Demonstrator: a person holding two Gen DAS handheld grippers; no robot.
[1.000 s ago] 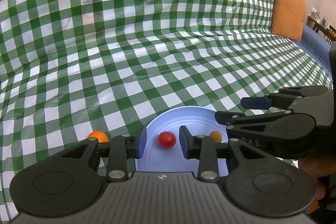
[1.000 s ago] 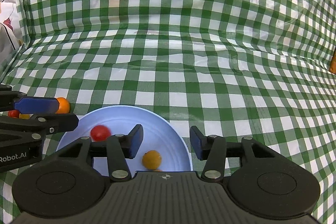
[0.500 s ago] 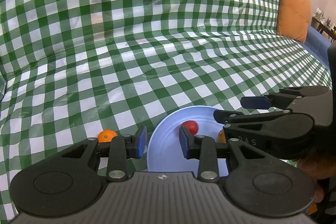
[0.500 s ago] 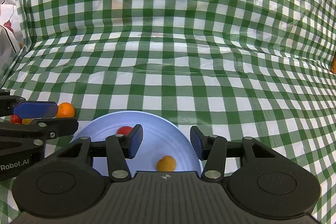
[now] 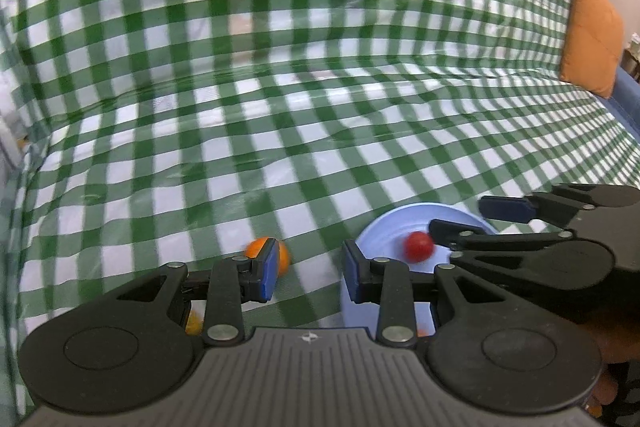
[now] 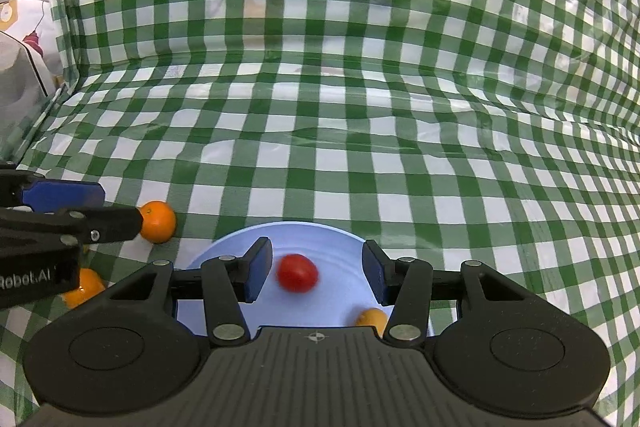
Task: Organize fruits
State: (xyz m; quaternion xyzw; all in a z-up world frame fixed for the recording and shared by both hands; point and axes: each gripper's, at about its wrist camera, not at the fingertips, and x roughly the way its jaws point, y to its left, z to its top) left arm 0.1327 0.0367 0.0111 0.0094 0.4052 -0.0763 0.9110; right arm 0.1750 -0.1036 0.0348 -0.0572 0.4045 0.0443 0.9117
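Nearest in the right wrist view, the right hand-held gripper (image 6: 316, 273) stands with its jaws spread and nothing between the pads, poised over a pale blue plate (image 6: 340, 235). A red cherry tomato (image 6: 298, 273) lies on the plate between the two fingers, touching neither. A small orange fruit (image 6: 372, 317) sits on the plate's near right part, partly hidden by the gripper body.

In the left wrist view, the left hand-held gripper (image 5: 308, 269) is likewise spread apart and holds nothing. It sits left of the plate (image 5: 384, 231), over the green-and-white checked cloth (image 5: 320, 107). An orange (image 5: 280, 255) rests on the cloth just beyond the left finger, off the plate. Another small orange fruit (image 6: 86, 287) lies on the cloth beneath the left gripper, partly hidden.

Farther back, the checked cloth rises over a sofa-like back. An orange cushion (image 5: 592, 35) leans at the far right. White printed fabric (image 6: 24, 39) shows at the far left edge.
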